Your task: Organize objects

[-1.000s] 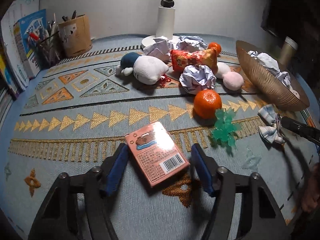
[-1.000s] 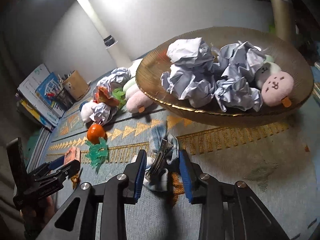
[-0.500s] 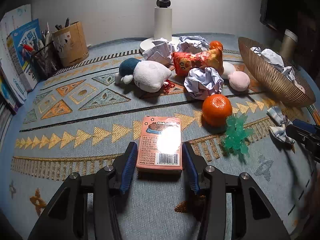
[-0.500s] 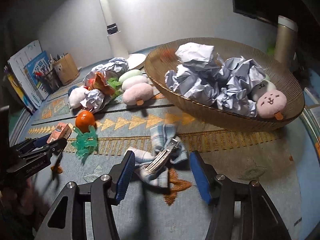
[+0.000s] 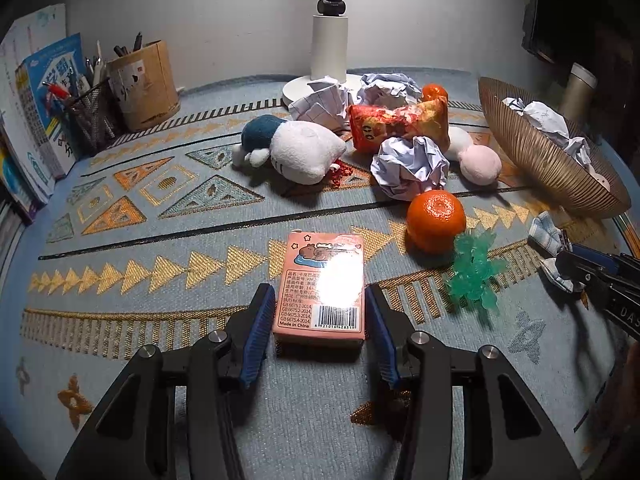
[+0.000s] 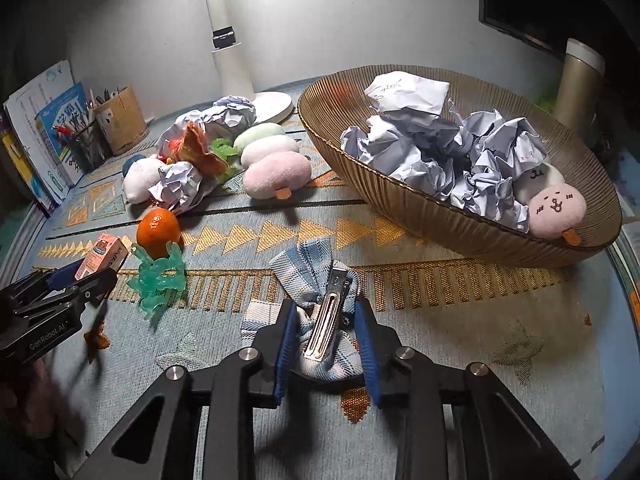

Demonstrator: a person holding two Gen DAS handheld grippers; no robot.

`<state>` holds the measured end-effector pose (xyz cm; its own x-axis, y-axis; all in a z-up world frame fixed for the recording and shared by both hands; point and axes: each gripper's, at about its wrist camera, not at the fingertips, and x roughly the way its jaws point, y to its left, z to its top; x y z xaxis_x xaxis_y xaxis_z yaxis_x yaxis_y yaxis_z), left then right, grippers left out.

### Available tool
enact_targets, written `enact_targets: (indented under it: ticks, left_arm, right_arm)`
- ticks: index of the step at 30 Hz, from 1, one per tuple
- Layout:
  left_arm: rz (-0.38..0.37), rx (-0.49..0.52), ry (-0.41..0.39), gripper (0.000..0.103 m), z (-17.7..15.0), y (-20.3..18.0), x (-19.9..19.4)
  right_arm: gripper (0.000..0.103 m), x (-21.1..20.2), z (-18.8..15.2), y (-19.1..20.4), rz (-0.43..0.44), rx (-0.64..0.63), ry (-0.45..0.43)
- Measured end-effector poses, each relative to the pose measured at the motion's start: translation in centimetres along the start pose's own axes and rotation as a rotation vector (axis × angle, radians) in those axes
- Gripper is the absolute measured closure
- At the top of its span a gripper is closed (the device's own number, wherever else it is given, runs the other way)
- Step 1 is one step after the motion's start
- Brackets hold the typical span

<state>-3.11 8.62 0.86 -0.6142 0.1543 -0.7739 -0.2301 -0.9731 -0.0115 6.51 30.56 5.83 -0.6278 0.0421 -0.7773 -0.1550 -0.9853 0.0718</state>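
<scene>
A pink card box (image 5: 322, 285) lies flat on the blue patterned cloth (image 5: 160, 240), between the blue pads of my left gripper (image 5: 320, 312); the jaws sit close on both sides with thin gaps. It also shows in the right wrist view (image 6: 102, 255). My right gripper (image 6: 326, 334) has its pads around a blue plaid bow hair clip (image 6: 320, 312) lying on the cloth; the pads look just apart from it. The clip shows at the right edge of the left wrist view (image 5: 550, 242).
A ribbed gold bowl (image 6: 440, 220) with crumpled paper and a pink plush stands at the right. An orange (image 5: 436, 220), a green plastic toy (image 5: 474, 276), paper balls (image 5: 408, 166), a snack bag (image 5: 398, 122), plush toys (image 5: 300, 152), a lamp base (image 5: 328, 52) and pen holders (image 5: 140, 84) lie beyond.
My left gripper has squared up on the box and narrowed around it. My right gripper opened, moved forward over the hair clip, then narrowed around it.
</scene>
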Motion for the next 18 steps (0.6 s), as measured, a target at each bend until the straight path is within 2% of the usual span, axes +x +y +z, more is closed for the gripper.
enact_targets:
  ticks: [3, 6, 11, 13, 14, 16, 17, 18]
  left_arm:
    - [0.007, -0.008, -0.004, 0.064, -0.2, 0.1, -0.1]
    - [0.001, -0.014, -0.005, 0.064, -0.2, 0.3, -0.2]
    - [-0.001, -0.014, -0.004, 0.064, -0.1, 0.3, -0.2]
    - [-0.005, -0.016, -0.003, 0.064, -0.1, 0.3, -0.2]
    - [-0.009, -0.016, -0.002, 0.064, 0.0, 0.4, -0.2]
    - [-0.033, -0.009, 0.000, 0.056, 0.0, 0.4, -0.1]
    - [-0.043, -0.005, 0.000, 0.056, 0.0, 0.3, -0.2]
    - [-0.043, -0.004, 0.001, 0.056, 0.1, 0.3, -0.2]
  right_arm:
    - [0.085, -0.3, 0.0, 0.1, 0.004, 0.001, -0.015]
    - [0.093, -0.7, -0.1, 0.1, 0.019, 0.003, -0.031]
    - [0.093, -0.8, 0.0, -0.1, 0.035, 0.005, -0.035]
    - [0.093, -0.5, 0.1, 0.0, 0.069, -0.010, -0.020]
    - [0.091, -0.3, 0.1, 0.0, 0.081, -0.011, -0.010]
    - [0.085, -0.1, 0.1, -0.1, 0.075, -0.008, -0.001]
    - [0.079, 0.1, 0.2, -0.2, 0.079, -0.004, 0.006]
    - [0.068, 0.2, 0.2, -0.2, 0.085, -0.001, 0.013]
